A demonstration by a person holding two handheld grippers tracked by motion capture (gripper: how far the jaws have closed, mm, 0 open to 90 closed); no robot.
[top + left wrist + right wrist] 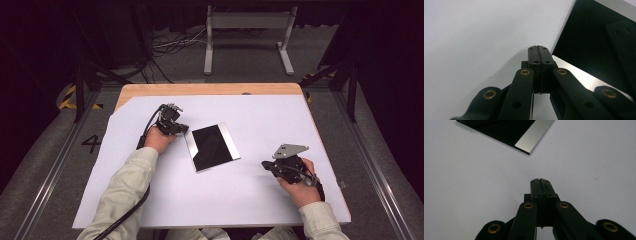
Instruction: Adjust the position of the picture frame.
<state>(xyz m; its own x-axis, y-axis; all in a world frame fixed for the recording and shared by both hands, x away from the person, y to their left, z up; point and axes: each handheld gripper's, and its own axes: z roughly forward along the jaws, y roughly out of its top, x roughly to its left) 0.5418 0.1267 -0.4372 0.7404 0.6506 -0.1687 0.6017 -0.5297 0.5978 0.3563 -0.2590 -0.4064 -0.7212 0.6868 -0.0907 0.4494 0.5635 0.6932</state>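
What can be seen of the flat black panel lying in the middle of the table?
The black panel is a thin, flat rectangle with a glossy dark face and a silvery, metal-looking strip along each of two opposite edges. It lies flat on the white sheet, turned at a slant to the table's edges. The shut left gripper has its tips at the panel's near-left corner; whether they touch cannot be told. The right gripper is apart from it. The glossy face mirrors dark shapes.
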